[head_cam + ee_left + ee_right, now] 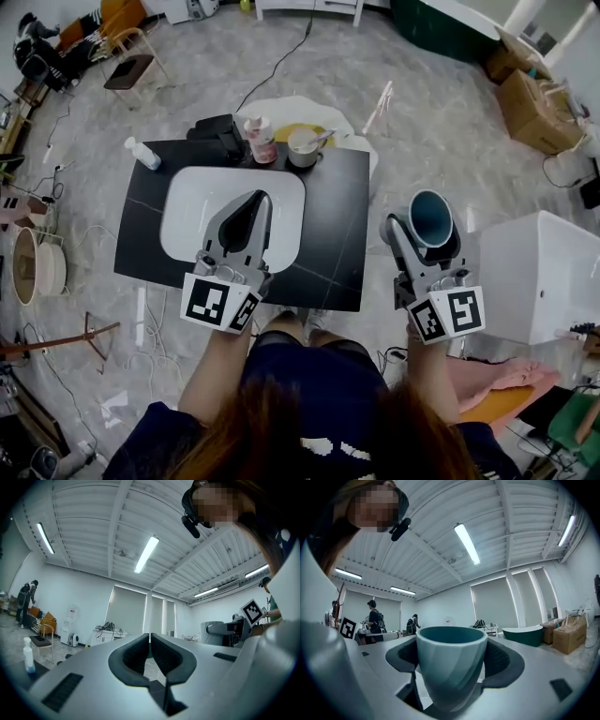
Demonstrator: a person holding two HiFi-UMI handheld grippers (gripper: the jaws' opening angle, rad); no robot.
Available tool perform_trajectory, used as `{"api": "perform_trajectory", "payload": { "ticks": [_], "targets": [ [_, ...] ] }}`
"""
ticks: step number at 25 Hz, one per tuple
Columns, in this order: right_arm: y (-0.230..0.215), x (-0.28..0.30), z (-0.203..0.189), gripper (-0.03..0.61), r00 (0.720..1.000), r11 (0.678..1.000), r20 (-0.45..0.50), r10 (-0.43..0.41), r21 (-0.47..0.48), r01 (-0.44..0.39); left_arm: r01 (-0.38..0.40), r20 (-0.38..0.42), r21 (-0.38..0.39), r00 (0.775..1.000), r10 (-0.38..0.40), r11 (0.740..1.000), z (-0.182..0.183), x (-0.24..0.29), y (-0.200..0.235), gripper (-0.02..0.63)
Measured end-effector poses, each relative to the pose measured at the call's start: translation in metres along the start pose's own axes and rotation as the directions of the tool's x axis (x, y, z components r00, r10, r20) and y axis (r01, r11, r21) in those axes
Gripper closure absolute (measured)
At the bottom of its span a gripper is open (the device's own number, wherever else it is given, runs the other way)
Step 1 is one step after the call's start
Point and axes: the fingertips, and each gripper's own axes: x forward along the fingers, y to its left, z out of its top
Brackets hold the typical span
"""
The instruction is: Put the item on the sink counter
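Note:
A teal cup [431, 217] stands upright between the jaws of my right gripper [428, 225], which is shut on it. It hangs over the floor just right of the black sink counter [333, 216]. In the right gripper view the cup [451, 667] fills the gap between both dark pads [506, 660]. My left gripper [251, 202] hovers over the white basin [192, 202] with its jaws shut and nothing in them. The left gripper view shows its two pads [136, 653] meeting at the tip.
Along the counter's back edge stand a white bottle [142, 153], a pink-topped bottle [261, 139], a mug with a toothbrush [304, 146] and a black object [217, 131]. A white tub [539, 272] sits right of the cup. Cardboard boxes [534, 108] lie beyond; a chair [131, 66] is far left.

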Motion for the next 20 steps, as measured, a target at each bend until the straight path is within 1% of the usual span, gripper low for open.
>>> {"api": "perform_trajectory", "payload": {
  "ticks": [4, 8, 10, 15, 20],
  "targets": [
    [-0.013, 0.027, -0.033, 0.176, 0.998, 1.000, -0.055, -0.009, 0.001, 0.009, 0.031, -0.011, -0.018, 0.999, -0.031, 0.999, -0.012, 0.030, 0.010, 0.586],
    [-0.014, 0.051, -0.077, 0.175, 0.993, 0.998, -0.110, -0.044, -0.040, 0.040, 0.076, -0.032, -0.037, 0.997, -0.077, 0.996, -0.028, 0.048, 0.025, 0.586],
    [-0.012, 0.064, -0.104, 0.175, 0.988, 0.997, -0.145, -0.043, -0.064, 0.034, 0.089, -0.042, -0.040, 0.995, -0.090, 0.995, -0.035, 0.056, 0.033, 0.586],
    [-0.010, 0.093, -0.173, 0.173, 0.970, 0.997, -0.238, -0.041, -0.079, 0.023, 0.101, -0.068, -0.049, 0.992, -0.104, 0.994, -0.053, 0.069, 0.055, 0.586],
    [-0.013, 0.110, -0.227, 0.173, 0.949, 0.998, -0.310, -0.055, -0.059, 0.039, 0.103, -0.107, -0.055, 0.988, -0.109, 0.993, -0.073, 0.070, 0.067, 0.586]
  ]
}}
